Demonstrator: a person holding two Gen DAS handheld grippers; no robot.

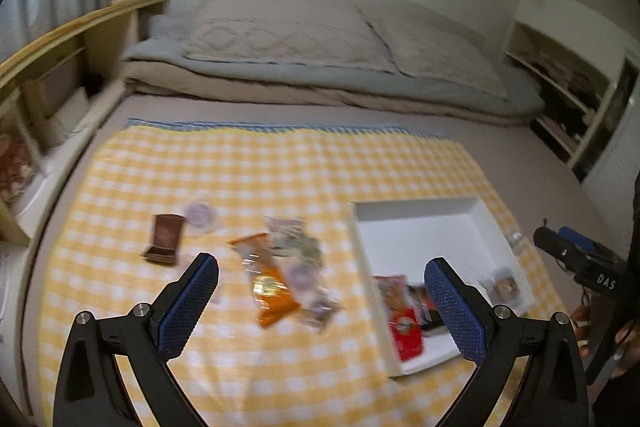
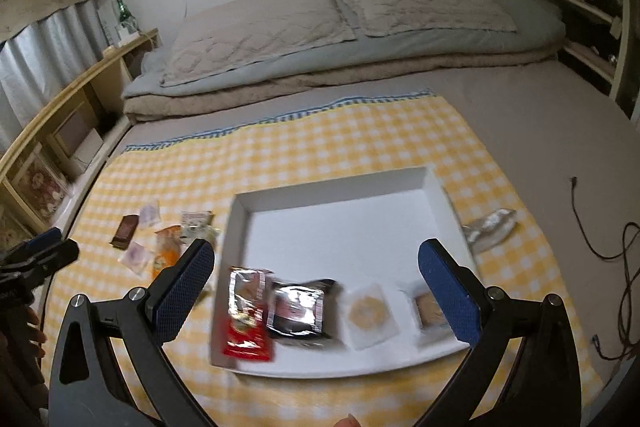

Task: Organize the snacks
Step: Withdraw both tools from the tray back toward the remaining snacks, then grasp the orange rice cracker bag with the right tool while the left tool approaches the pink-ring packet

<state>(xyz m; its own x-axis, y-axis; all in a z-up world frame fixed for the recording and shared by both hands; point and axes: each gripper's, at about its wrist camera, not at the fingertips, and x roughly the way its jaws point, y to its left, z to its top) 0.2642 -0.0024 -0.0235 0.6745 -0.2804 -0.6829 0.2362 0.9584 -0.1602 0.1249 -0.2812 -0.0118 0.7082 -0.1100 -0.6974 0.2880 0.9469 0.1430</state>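
Both grippers hang wide apart with nothing between their blue pads; I see the right gripper above the near half of the white tray, and the left gripper above the loose snacks on the yellow checked cloth; under my right gripper the tray holds a row along its near edge: a red packet at the left, a dark foil packet next to it, a clear wrapper with a round biscuit, then a small clear-wrapped brown piece partly behind the right finger; the far half of the tray is bare; just off the tray's right side a silver wrapper lies on the cloth; under my left gripper an orange packet lies among several small blurred wrappers I cannot tell apart, and a brown packet lies further left, apart from the pile; the cloth is spread on a bed, with folded bedding beyond its far edge and a wooden shelf along the left.
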